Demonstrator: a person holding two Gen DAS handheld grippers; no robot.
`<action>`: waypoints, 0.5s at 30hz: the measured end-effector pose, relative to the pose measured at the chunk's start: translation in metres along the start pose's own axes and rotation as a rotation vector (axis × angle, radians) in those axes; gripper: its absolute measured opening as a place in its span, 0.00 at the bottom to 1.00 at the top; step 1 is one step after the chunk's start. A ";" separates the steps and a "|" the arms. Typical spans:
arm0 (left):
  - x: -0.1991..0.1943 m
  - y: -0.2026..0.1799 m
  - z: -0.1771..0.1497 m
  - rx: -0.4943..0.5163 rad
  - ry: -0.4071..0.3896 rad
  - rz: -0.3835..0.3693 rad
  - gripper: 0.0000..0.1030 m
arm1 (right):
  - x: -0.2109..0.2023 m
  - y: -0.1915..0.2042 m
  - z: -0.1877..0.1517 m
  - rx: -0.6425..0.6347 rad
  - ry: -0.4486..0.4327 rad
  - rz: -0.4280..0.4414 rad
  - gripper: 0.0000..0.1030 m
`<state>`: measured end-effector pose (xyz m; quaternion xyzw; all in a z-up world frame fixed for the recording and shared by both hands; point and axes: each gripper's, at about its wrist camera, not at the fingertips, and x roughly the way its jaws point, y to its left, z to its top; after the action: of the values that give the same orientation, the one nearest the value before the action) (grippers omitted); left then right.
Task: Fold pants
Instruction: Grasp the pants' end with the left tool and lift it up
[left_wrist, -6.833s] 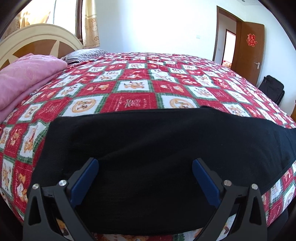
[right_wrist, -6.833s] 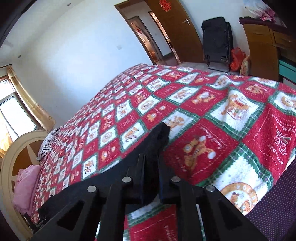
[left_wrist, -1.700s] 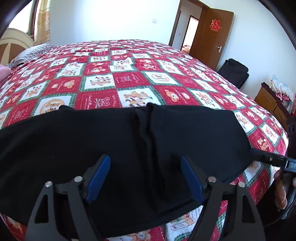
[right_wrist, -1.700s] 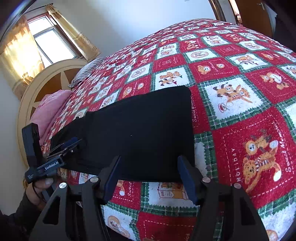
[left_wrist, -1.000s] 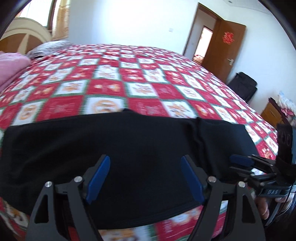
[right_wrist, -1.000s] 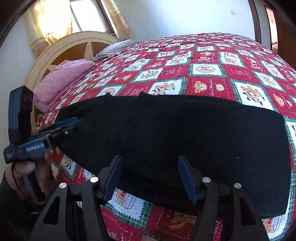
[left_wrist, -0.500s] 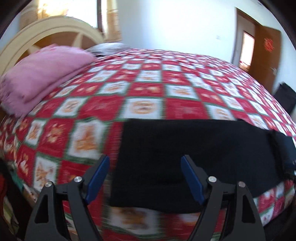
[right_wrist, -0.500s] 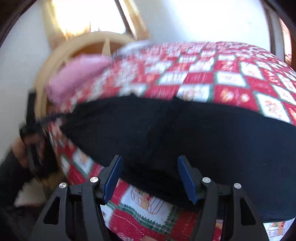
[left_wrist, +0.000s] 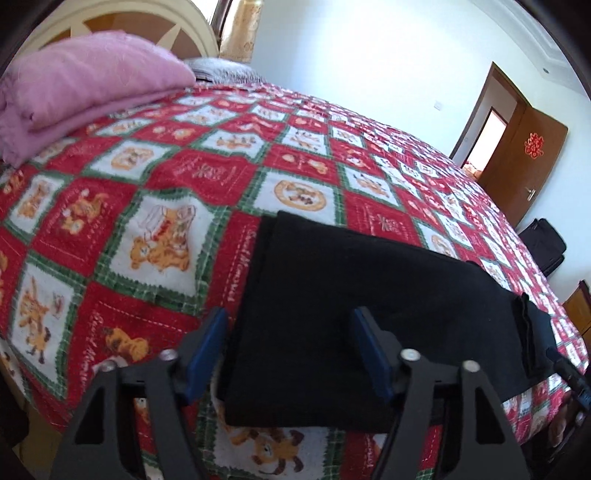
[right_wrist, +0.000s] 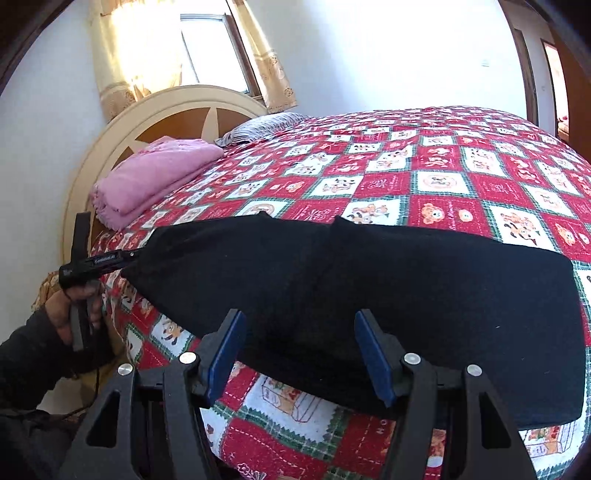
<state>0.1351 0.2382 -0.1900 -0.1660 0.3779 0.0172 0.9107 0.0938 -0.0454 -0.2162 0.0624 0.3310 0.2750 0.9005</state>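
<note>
The black knit pants (left_wrist: 354, 314) lie folded lengthwise on the red patchwork-print bed cover (left_wrist: 177, 177), their left end directly ahead of the released left claw (left_wrist: 288, 350), evidently positioned for a crosswise fold, the right claw (right_wrist: 299, 350) likewise released.

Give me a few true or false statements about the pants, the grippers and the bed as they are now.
1. The black pants lie on the checked quilt. True.
2. The right gripper is shut on the pants. False: its jaws stand open.
3. A folded pink blanket sits near the headboard. True.
4. The left gripper holds the blanket. False: it is open over the pants' end.
5. The pants hang off the headboard. False: they lie flat.
</note>
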 end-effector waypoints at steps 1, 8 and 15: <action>0.000 0.002 0.000 -0.008 -0.003 -0.009 0.64 | 0.001 0.002 -0.001 -0.012 0.005 -0.002 0.62; 0.009 0.006 0.002 0.010 0.007 -0.039 0.68 | 0.006 0.008 -0.008 -0.045 0.019 -0.006 0.62; 0.001 -0.003 0.003 0.064 0.040 -0.029 0.47 | 0.004 0.004 -0.008 -0.026 0.005 -0.019 0.62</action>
<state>0.1388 0.2360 -0.1876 -0.1426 0.3941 -0.0112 0.9079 0.0894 -0.0407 -0.2234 0.0470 0.3303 0.2707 0.9030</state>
